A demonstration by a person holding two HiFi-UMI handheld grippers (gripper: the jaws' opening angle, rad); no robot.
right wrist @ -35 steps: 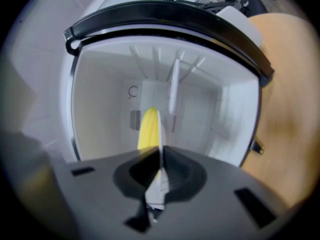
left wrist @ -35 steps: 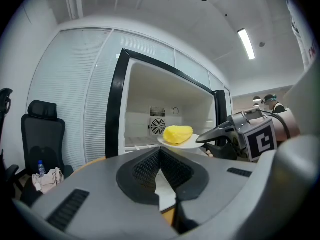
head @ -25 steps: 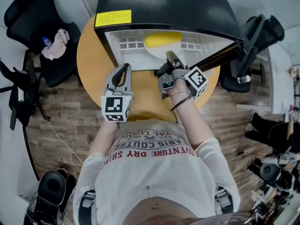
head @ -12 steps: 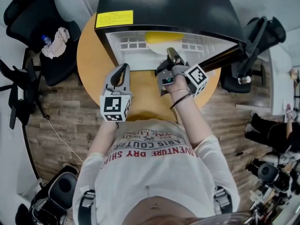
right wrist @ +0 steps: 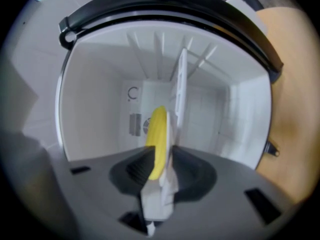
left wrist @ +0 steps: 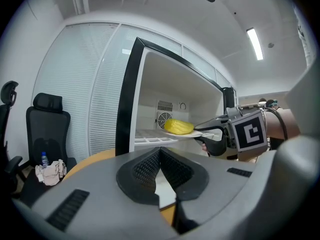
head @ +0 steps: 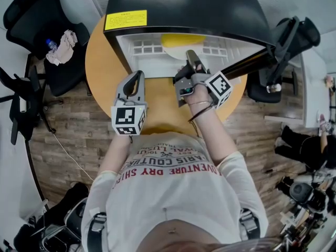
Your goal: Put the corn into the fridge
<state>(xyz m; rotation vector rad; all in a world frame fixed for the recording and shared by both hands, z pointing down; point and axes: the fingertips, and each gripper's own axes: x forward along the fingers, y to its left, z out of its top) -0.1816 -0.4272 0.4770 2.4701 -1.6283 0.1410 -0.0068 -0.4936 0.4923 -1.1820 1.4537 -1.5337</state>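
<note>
At the open mouth of the fridge (head: 184, 4), on the round wooden table (head: 100, 62): the right gripper (head: 191, 58) is clamped on the near rim of a white plate (left wrist: 200, 133), with the corn (head: 182, 39) lying loose on top. The corn sits just inside the cabinet, above the white grid shelf (head: 147, 49). I cannot tell whether the plate touches the shelf or hangs over it. The right gripper view looks along the plate edge-on, jaws pinching the rim and yellow cob (right wrist: 157, 134) against one face. The left gripper (head: 137, 79) hangs over the table in front of the fridge, jaws pressed together with nothing between them. Door (head: 252, 62) is swung open to the right. Risks, as I judge them: the plate is held by one rim only, so any dip of the wrist could let the unsecured cob roll off onto shelf or table. The far rim could catch on the shelf's front bar. Letting go before the plate is borne by the shelf would tip it out. Writing: a yellow label (head: 126, 19) on the fridge top, print too small to read. Red lettering on the person's shirt (head: 173, 167), upside-down to the head camera; "DRY" and "COUTUR" can be picked out. Black-and-white square markers on both gripper cubes.
</note>
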